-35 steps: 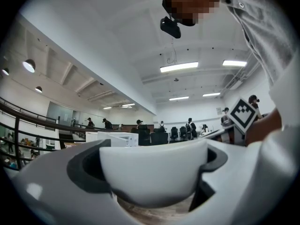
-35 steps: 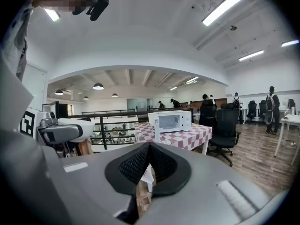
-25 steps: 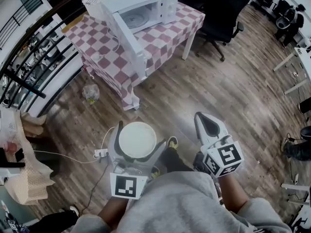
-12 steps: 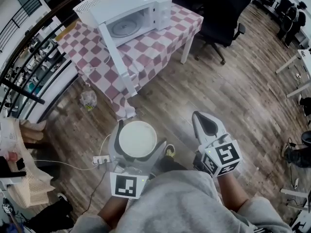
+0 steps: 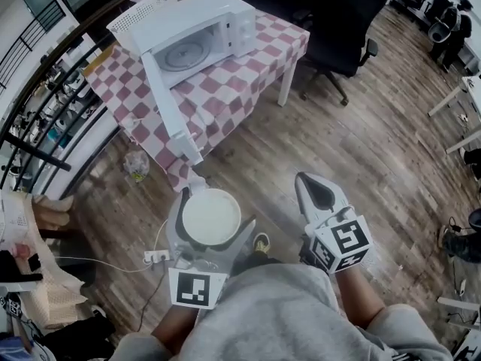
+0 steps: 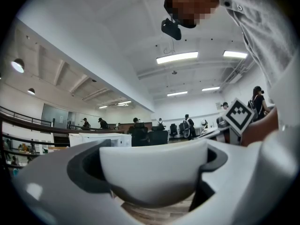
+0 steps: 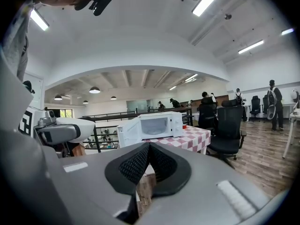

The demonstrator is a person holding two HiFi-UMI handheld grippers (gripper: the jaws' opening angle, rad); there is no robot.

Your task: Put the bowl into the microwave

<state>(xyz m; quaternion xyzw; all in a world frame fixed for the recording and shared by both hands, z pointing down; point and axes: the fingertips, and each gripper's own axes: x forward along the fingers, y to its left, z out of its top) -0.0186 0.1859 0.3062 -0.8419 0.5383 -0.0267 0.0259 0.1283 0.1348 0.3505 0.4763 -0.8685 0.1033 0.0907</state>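
Observation:
A white bowl (image 5: 210, 217) sits upright between the jaws of my left gripper (image 5: 211, 213), which is shut on it; the bowl (image 6: 153, 172) fills the left gripper view. The white microwave (image 5: 188, 32) stands on the checkered table (image 5: 248, 66) ahead, its door (image 5: 167, 115) swung wide open and the turntable visible inside. In the right gripper view the microwave (image 7: 154, 124) shows ahead at some distance. My right gripper (image 5: 318, 194) is shut with nothing in it, held at the bowl's right over the wooden floor.
A black office chair (image 5: 342, 21) stands right of the table. A railing (image 5: 45, 104) runs along the left, with a plastic bag (image 5: 136, 164) on the floor near the table leg. A white power strip (image 5: 154, 256) and cable lie by my feet.
The table and microwave have drawn nearer and lower in the head view as I walk toward them. Both grippers keep their hold and pose.

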